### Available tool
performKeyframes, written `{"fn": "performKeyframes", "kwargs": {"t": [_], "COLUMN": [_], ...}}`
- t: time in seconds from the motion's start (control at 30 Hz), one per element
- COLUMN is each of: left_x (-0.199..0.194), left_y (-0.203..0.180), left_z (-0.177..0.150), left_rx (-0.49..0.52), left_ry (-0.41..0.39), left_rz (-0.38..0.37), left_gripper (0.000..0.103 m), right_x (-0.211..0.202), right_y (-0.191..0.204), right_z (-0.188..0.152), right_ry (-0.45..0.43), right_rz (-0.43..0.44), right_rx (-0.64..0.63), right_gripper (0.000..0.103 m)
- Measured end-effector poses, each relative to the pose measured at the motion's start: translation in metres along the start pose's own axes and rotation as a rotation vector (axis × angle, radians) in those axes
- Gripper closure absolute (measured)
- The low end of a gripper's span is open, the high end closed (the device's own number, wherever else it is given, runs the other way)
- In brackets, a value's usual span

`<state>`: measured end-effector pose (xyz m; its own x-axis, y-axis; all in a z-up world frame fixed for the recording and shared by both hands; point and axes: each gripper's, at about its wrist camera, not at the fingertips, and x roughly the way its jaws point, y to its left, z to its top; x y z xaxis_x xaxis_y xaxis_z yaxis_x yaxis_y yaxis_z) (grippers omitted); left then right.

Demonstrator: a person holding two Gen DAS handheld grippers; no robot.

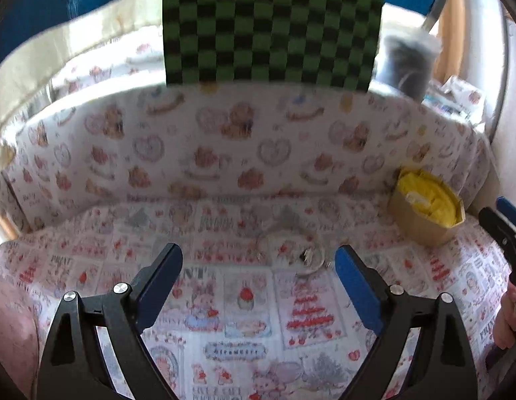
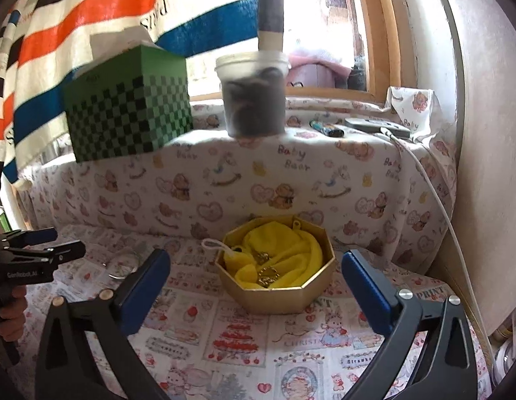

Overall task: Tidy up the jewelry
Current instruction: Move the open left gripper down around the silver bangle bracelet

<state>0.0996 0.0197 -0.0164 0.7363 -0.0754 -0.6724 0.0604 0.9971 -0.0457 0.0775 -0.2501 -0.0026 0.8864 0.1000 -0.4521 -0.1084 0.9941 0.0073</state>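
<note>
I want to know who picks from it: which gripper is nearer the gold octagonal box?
Right. The right gripper faces the gold box directly, jaws open; the left gripper sits off to its left, by the glass dish.

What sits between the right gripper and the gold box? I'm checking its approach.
Nothing: in the right wrist view only bare printed cloth lies between the open right gripper and the gold box.
</note>
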Motion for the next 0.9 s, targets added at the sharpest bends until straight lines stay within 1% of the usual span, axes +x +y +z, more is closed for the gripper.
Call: {"fn": "performKeyframes", "kwargs": {"t": [0.1,0.17,0.23,0.27,0.3,0.33,0.43,0.5,0.53,0.6,0.63,0.67,0.7,0.73,0.77,0.8,0.83,0.87,0.9], "left_x": [0.007,0.010,0.015,0.015,0.017,0.021,0.036,0.039,0.041,0.046,0.046,0.045,0.044,0.043,0.044,0.049,0.054,0.059,0.062], "left_y": [0.006,0.008,0.006,0.004,0.000,-0.005,-0.019,-0.015,-0.012,-0.004,-0.003,-0.005,-0.010,-0.019,-0.024,-0.030,-0.034,-0.038,-0.042], "left_z": [-0.002,-0.003,-0.006,-0.006,-0.005,-0.001,0.014,0.016,0.015,0.016,0.017,0.020,0.024,0.028,0.030,0.032,0.033,0.034,0.036], "left_rx": [-0.065,-0.097,-0.104,-0.100,-0.093,-0.084,-0.042,-0.063,-0.072,-0.083,-0.084,-0.065,-0.015,0.051,0.092,0.120,0.131,0.136,0.138], "left_ry": [0.080,0.127,0.171,0.172,0.156,0.135,0.120,0.106,0.112,0.160,0.174,0.181,0.189,0.198,0.216,0.270,0.324,0.354,0.354], "left_rz": [-0.061,-0.105,-0.154,-0.156,-0.152,-0.153,-0.128,-0.100,-0.098,-0.092,-0.105,-0.124,-0.124,-0.105,-0.092,-0.086,-0.086,-0.076,-0.054], "left_gripper": [0.012,0.020,0.031,0.034,0.039,0.041,0.041,0.039,0.038,0.038,0.038,0.037,0.034,0.028,0.025,0.024,0.024,0.024,0.024], "right_x": [0.004,0.005,0.006,0.007,0.007,0.008,0.009,0.008,0.007,0.007,0.008,0.009,0.010,0.010,0.010,0.011,0.011,0.012,0.012], "right_y": [-0.004,-0.006,-0.007,-0.007,-0.006,-0.005,-0.002,-0.001,0.000,-0.001,-0.002,-0.003,-0.004,-0.006,-0.007,-0.009,-0.010,-0.011,-0.011], "right_z": [0.000,-0.001,-0.001,-0.001,-0.001,-0.001,-0.002,-0.003,-0.003,-0.003,-0.003,-0.003,-0.003,-0.003,-0.002,-0.002,-0.002,-0.002,-0.002], "right_ry": [0.025,0.033,0.039,0.040,0.040,0.041,0.045,0.043,0.040,0.039,0.044,0.053,0.058,0.061,0.062,0.062,0.063,0.066,0.069], "right_rz": [-0.005,-0.007,-0.006,-0.007,-0.010,-0.010,-0.011,-0.004,-0.005,-0.001,0.002,0.009,0.011,0.010,0.010,0.012,0.012,0.010,0.011], "right_rx": [0.021,0.034,0.040,0.040,0.039,0.039,0.035,0.020,0.015,0.021,0.025,0.032,0.038,0.043,0.052,0.061,0.065,0.067,0.068], "right_gripper": [0.000,0.000,0.000,0.000,0.000,0.000,0.000,0.000,0.000,0.000,0.000,0.000,0.000,0.000,0.000,0.000,0.000,0.000,0.000]}}
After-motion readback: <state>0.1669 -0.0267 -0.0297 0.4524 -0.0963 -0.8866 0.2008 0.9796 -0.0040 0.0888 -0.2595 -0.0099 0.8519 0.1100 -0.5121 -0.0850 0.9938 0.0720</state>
